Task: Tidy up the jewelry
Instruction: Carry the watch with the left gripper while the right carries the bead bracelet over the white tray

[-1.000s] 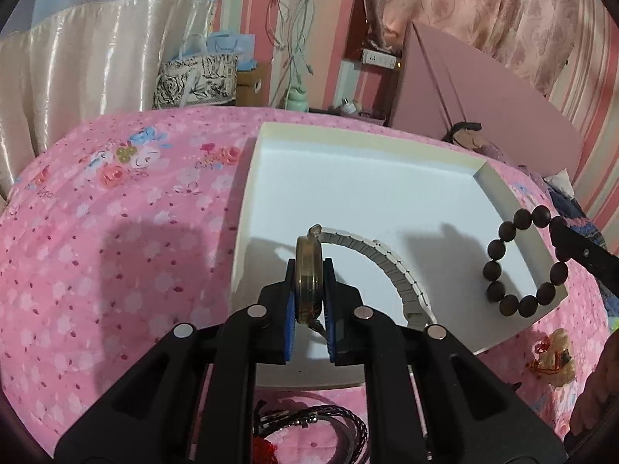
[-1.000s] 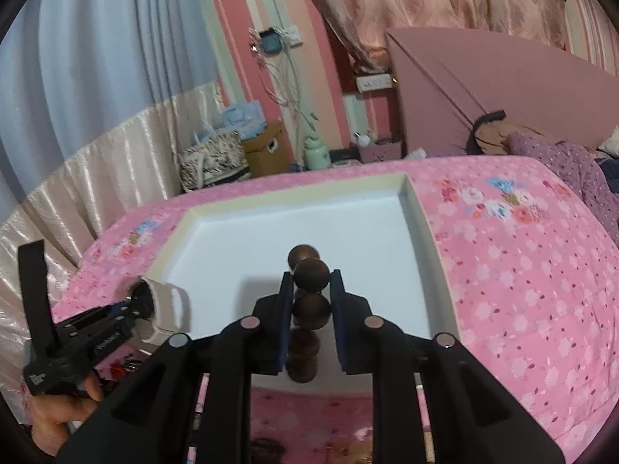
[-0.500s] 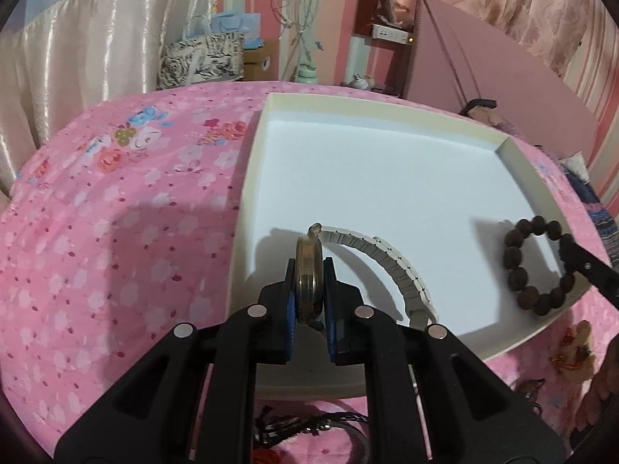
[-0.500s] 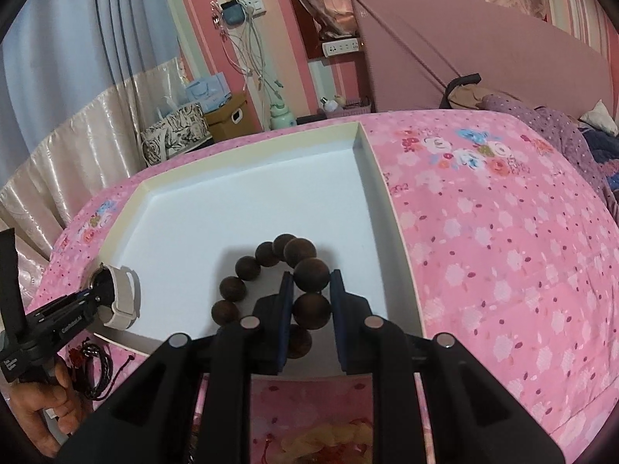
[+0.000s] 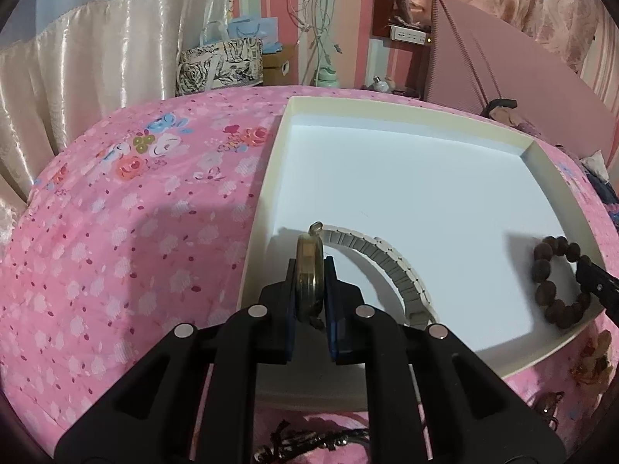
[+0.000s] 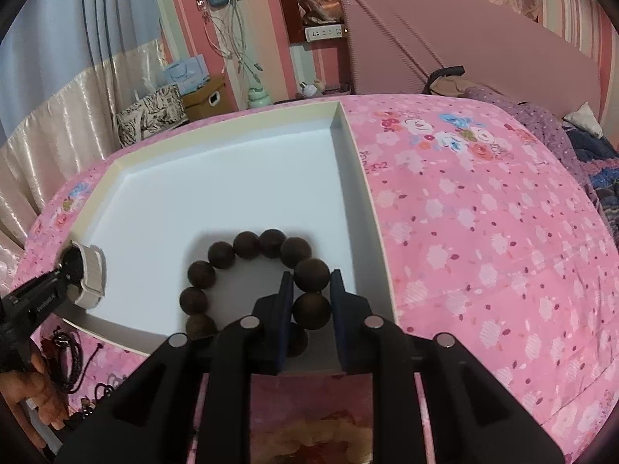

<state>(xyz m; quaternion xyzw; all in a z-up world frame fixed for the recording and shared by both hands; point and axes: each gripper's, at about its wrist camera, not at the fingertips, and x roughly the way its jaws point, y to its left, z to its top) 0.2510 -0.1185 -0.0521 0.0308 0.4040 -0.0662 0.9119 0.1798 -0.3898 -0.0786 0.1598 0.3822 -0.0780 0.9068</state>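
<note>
A wide white tray (image 5: 425,116) lies on a pink flowered bedspread. My left gripper (image 5: 309,270) is shut on the round brass case of a watch (image 5: 309,270), held on edge over the tray's near left corner. Its grey link band (image 5: 390,266) curves to the right and lies on the tray floor. In the right wrist view my right gripper (image 6: 311,282) is shut on a dark wooden bead bracelet (image 6: 247,245) at the tray's (image 6: 359,178) near right corner. The bracelet's loop lies flat on the tray floor. The same bracelet (image 5: 557,282) shows at the right in the left wrist view.
Dark cords and other jewelry (image 6: 73,352) lie on the bedspread (image 6: 483,232) before the tray's near edge. A person's hand (image 6: 35,390) holds the left gripper (image 6: 65,282). Beyond the bed stand bags (image 5: 220,62), boxes and hanging cables by the striped wall.
The right gripper has sunk with the bead bracelet, whose loop now lies spread on the tray floor. The left gripper has tilted a little, still holding the watch in the same spot.
</note>
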